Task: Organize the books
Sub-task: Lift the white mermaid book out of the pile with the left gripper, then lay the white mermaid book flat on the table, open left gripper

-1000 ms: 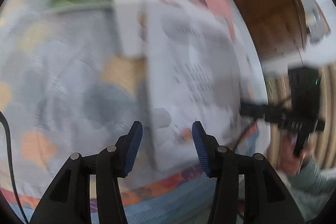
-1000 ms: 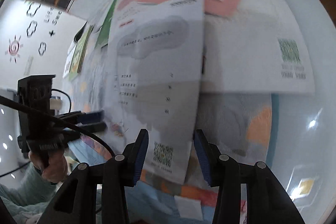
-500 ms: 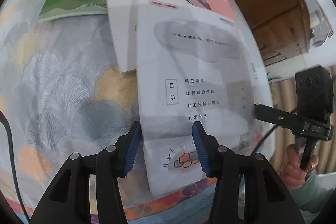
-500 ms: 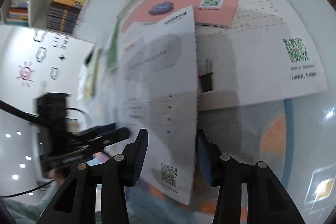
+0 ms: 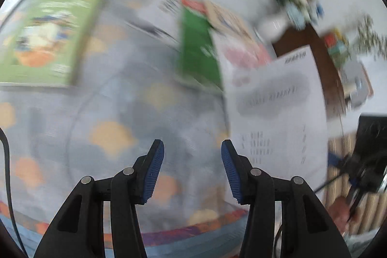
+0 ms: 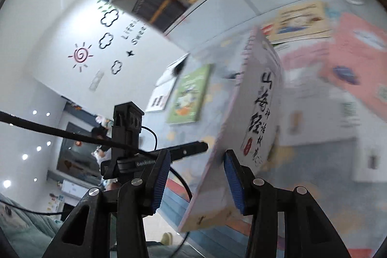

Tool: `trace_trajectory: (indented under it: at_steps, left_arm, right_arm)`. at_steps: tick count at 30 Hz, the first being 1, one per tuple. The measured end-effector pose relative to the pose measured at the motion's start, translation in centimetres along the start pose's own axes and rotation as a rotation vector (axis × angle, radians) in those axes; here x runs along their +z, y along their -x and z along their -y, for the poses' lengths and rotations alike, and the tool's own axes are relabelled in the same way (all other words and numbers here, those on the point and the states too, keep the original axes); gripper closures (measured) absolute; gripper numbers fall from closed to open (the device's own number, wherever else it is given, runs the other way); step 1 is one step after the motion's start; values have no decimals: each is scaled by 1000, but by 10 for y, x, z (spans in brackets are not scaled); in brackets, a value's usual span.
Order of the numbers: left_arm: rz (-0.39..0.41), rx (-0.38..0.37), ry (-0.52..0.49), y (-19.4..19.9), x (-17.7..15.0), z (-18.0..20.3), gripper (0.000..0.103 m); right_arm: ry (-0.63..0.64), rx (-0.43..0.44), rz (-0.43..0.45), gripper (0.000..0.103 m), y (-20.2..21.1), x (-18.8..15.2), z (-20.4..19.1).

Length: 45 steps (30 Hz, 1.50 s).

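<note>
White booklet (image 6: 256, 117), flat under both grippers a moment ago, now tilts up beside the right gripper (image 6: 194, 181); grip unclear. Left gripper (image 5: 191, 168) hangs half-open, empty.

On my left feed the tablecloth (image 5: 125, 113) reads pale grey-blue with peach and grey fan shapes, and an orange and blue band along its near edge. I see a light green book (image 5: 46, 40), a dark green one (image 5: 196, 55) and a white booklet (image 5: 275, 113) with a grey blotch. The pads (image 5: 154, 168) are blue.
</note>
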<state>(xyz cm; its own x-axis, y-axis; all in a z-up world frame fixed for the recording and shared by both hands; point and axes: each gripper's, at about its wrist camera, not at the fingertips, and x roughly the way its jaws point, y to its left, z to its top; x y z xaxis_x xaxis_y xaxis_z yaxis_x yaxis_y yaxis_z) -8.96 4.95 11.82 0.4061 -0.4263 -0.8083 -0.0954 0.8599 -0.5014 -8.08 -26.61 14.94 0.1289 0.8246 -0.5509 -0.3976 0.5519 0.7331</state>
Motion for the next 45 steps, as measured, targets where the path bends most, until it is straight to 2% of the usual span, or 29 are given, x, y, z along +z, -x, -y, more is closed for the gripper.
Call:
trace_trajectory:
  at_steps: [4,6,7,9,12,15,17,20,23,25,26,28,30,32,34,36,38,39,41,45]
  left_arm:
    - [48,32,81,15,4,-42,57]
    - [35,44,91,7,3,-51,57]
    - [18,58,94,2,0,-56,57]
    - [-36,52,91,-12,-8,-64,57]
    - [-136,15,65,-33,-17,-67,57]
    - [-231,13,-33,-57,-29,-53,55]
    - [-242,30,-99,-57,-43,-44,55]
    - [-257,2,-139,-59,-48,-36,55]
    - [-262,-50,-114,-60,-48,-41,55]
    - [-256,-140,-35,-56,-45,-53,55]
    - [-246,-202,10,-52,-44,-59,55]
    - [-205,-400,124,-38,-37,-74,55]
    - [-180,-508,167,-31,-33,-76,55]
    - [-185,-479,138,-34,-31,-68,57]
    - [-196,-379,90,-46,-35,-58,65]
    - [-213,-288,58,-58,-38,-53,86]
    - [-233,-259,51,-70,-38,-48,93]
    - [-238,-251,46,-76,-40,-44,93]
    - [-247,-259,39,-82,-38,-38,93]
    - [-254,-410,128,-77,-27,-40,93]
  right_arm:
    - [18,-4,-83,58,-55,3,-19]
    - [22,-28,-121,57,-72,-6,-23]
    - [21,-45,-129,54,-74,-13,-21]
    - [1,-127,-139,49,-84,-24,-12]
    - [-56,-272,-164,48,-96,-38,10]
    - [-92,-455,-175,48,-103,-49,33]
    - [-73,-564,-146,60,-106,-56,36]
    - [-42,-648,-125,61,-109,-63,35]
    - [-55,-628,-147,61,-116,-68,38]
    - [-45,-645,-133,61,-118,-70,35]
    - [-49,-645,-129,60,-121,-69,38]
    - [-96,-605,-105,60,-114,-67,45]
    - [-178,-519,-80,60,-106,-63,56]
    - [-235,-464,-62,60,-103,-63,64]
    - [-257,-447,-53,60,-102,-63,67]
    - [-254,-446,-51,60,-100,-64,68]
    - [-247,-452,-49,58,-100,-65,67]
    - [-246,-452,-47,58,-98,-66,67]
    - [-254,-449,-46,57,-103,-65,65]
    - [-333,-380,-62,57,-94,-59,77]
